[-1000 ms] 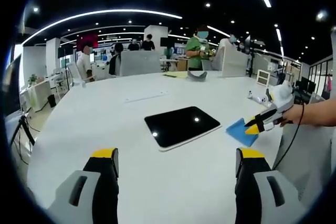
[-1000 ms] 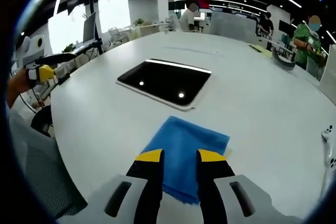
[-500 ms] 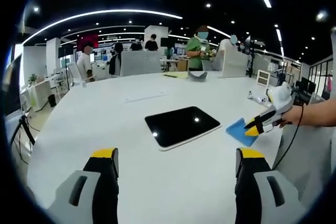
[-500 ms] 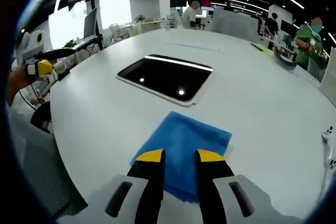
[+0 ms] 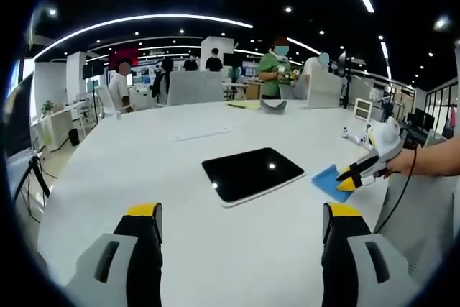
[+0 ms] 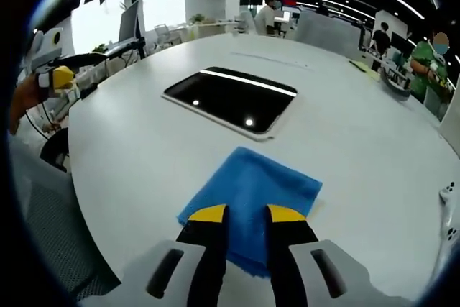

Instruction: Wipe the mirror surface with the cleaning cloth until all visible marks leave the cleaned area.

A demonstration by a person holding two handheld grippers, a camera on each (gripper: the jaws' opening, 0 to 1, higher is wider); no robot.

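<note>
The left gripper point(image 5: 241, 222) hovers with its jaws wide apart, holding nothing. The mirror point(image 5: 252, 172) lies flat mid-table, glassy and probably breakable. Just beside it, the right gripper point(image 6: 246, 213) pinches the blue cleaning cloth point(image 6: 251, 190) at its near edge; it looks soft and limp.

The right gripper point(image 6: 247, 215) has narrowed its jaws since a second ago; the yellow tips now sit closer together, pinching the near edge of the blue cloth point(image 6: 253, 195) on the table point(image 6: 129, 149). More of the cloth now lies ahead of the fingertips. In the left gripper view, the right gripper point(image 5: 347, 178) has dipped slightly onto the cloth point(image 5: 329, 179)
</note>
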